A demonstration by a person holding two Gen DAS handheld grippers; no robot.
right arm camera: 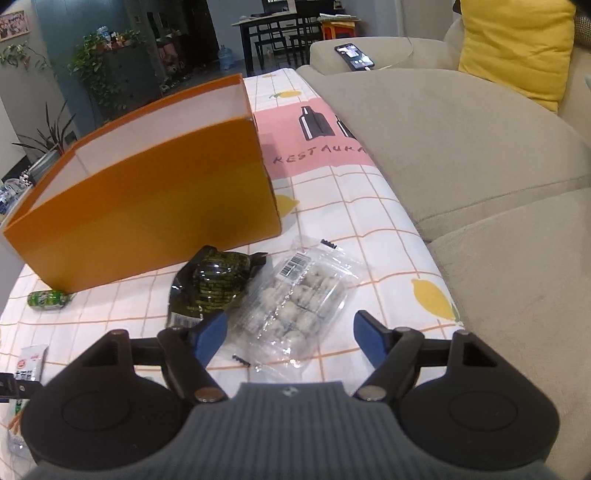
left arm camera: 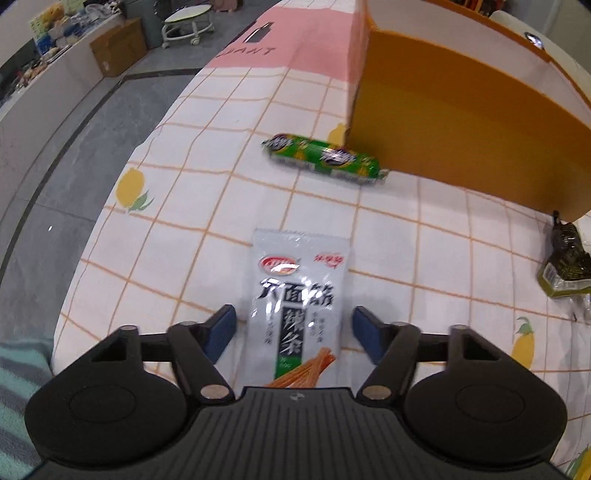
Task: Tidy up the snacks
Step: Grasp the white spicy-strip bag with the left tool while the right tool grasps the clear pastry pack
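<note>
One orange box (right arm camera: 147,192), four snack packs, two spread claws

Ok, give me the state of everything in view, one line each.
left hand-held gripper: open, straddling white snack packet
right hand-held gripper: open, over clear snack bag
white snack packet: flat, sealed
green sausage stick: lying beside box
orange box: open-topped, contents hidden
dark green pouch: crumpled
clear snack bag: lying flat
phone: screen lit

A home living room: beige sofa (right arm camera: 461,166) with yellow cushion (right arm camera: 517,48), houseplants (right arm camera: 96,70), dining table (right arm camera: 273,22)
</note>
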